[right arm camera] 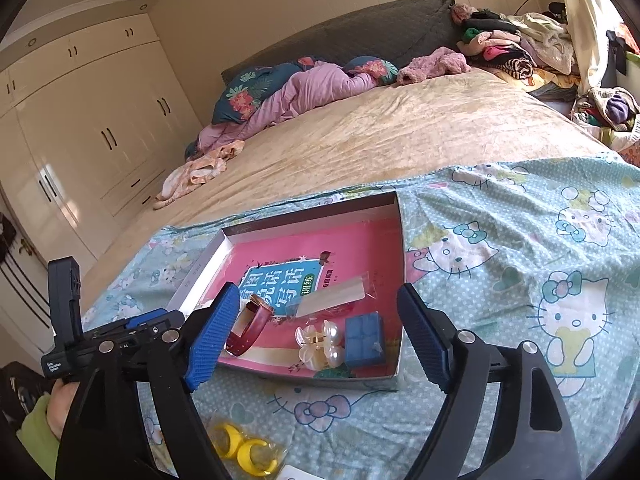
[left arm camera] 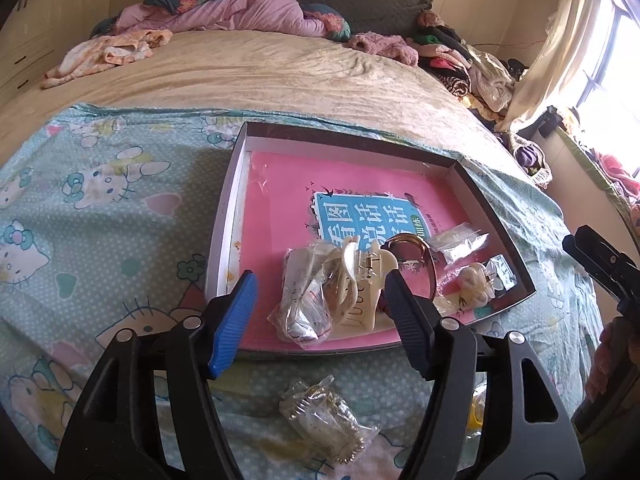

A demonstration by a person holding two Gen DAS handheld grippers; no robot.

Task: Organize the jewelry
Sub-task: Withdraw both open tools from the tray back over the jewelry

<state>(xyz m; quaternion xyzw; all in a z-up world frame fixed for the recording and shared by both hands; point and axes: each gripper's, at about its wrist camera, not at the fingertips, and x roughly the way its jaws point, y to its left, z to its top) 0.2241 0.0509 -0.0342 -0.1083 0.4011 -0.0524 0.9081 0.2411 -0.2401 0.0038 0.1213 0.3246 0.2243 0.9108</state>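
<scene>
Left hand-held gripper (left arm camera: 320,300), jaws open and empty, hovers above the bagged jewelry (left arm camera: 324,420) lying near of the tray (left arm camera: 224,216); right hand-held gripper (right arm camera: 308,332) likewise open.

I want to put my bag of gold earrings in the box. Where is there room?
The far part of the box is bare pink, beyond the blue book title. The near end is crowded: cream hair claw, red bangle, flower clip.

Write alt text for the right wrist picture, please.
An open tool hovers over a shallow box on a cartoon-cat sheet, holding a red bracelet, pearl hair clip and blue case. Yellow earrings lie outside.
</scene>
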